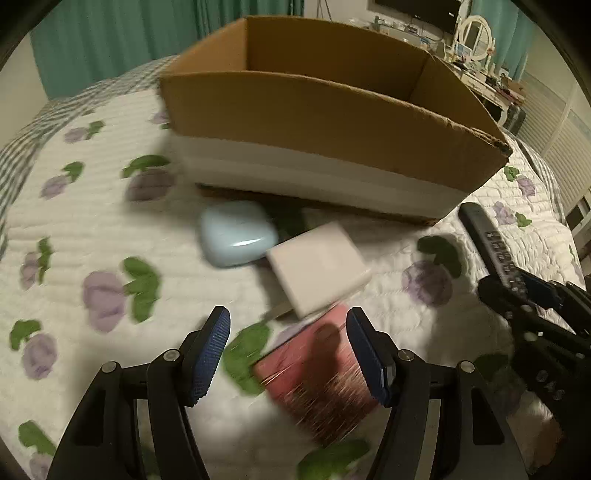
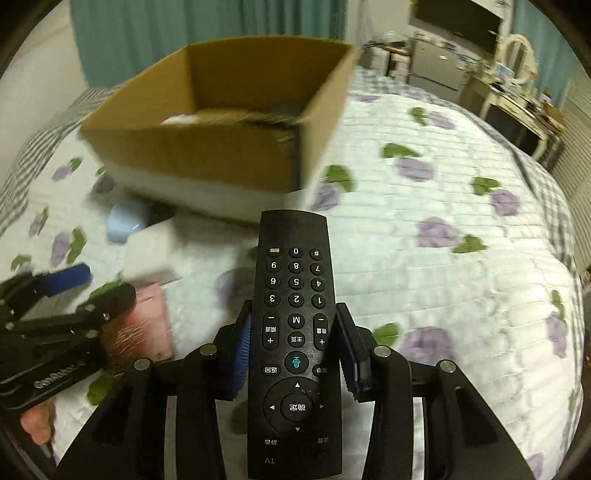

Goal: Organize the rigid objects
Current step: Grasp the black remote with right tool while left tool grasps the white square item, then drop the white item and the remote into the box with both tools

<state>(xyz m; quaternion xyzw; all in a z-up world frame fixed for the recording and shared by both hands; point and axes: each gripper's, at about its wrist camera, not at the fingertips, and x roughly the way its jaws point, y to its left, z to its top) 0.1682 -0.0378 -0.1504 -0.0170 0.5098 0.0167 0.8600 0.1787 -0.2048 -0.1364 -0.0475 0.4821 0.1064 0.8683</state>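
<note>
My right gripper (image 2: 293,347) is shut on a black TV remote (image 2: 295,332) and holds it above the bed, pointing toward the open cardboard box (image 2: 207,155). The remote also shows in the left wrist view (image 1: 487,240). My left gripper (image 1: 288,350) is open above a pink box (image 1: 317,384) that lies on the quilt. Beyond it lie a white flat box (image 1: 317,266) and a pale blue case (image 1: 236,232), both just in front of the cardboard box (image 1: 325,122). Some items lie inside the box, blurred.
Everything sits on a white quilt with purple flowers (image 2: 461,277). The cardboard box rests on white foam slabs (image 1: 314,173). A cluttered dresser with a round mirror (image 1: 476,33) stands at the far right, green curtains (image 1: 110,33) behind.
</note>
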